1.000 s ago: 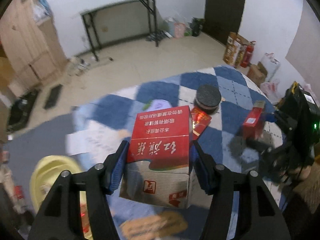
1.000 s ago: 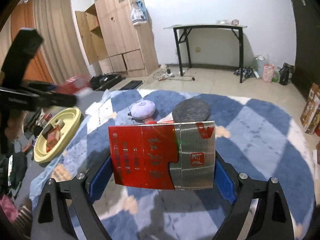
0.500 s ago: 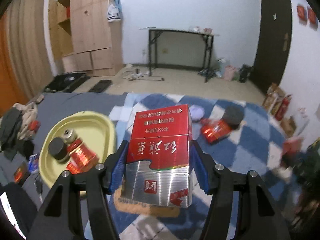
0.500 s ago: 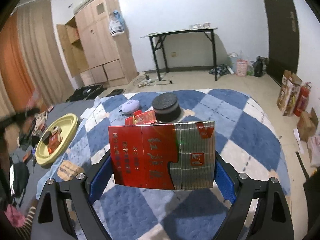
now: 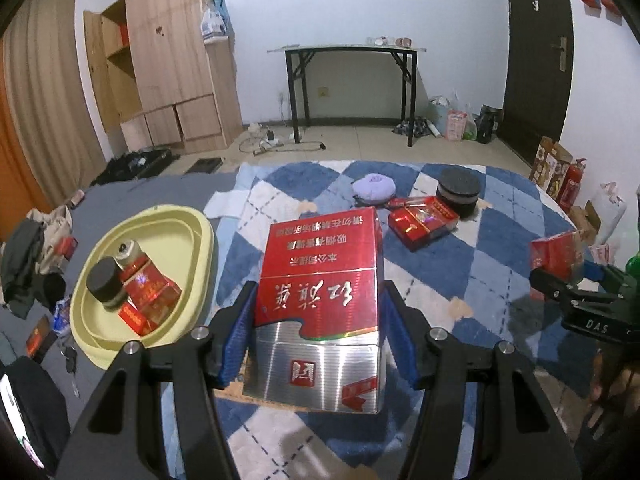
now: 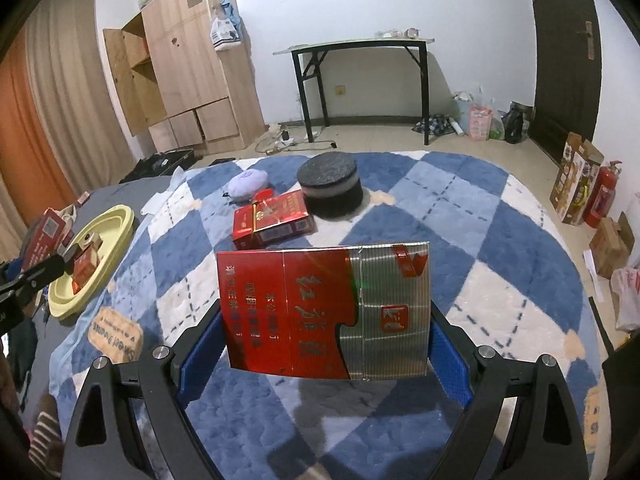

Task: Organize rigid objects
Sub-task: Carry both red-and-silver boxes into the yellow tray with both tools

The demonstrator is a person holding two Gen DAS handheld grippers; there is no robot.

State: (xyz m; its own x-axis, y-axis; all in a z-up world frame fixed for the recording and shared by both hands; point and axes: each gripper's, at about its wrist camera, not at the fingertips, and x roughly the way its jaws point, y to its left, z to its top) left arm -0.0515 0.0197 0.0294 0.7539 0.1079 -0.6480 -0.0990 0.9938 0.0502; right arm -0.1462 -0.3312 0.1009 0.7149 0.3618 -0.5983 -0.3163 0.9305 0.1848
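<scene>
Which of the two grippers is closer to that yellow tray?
Left. The left gripper hangs beside the yellow tray; the right gripper is farther off, across the blue checkered rug.

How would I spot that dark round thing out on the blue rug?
Find the blue and white checked rug. On its far side, beside a loose red box, stands the dark round container. It is the only black drum shape there; its neighbours are a flat red pack and a soft lilac pouch.
</scene>
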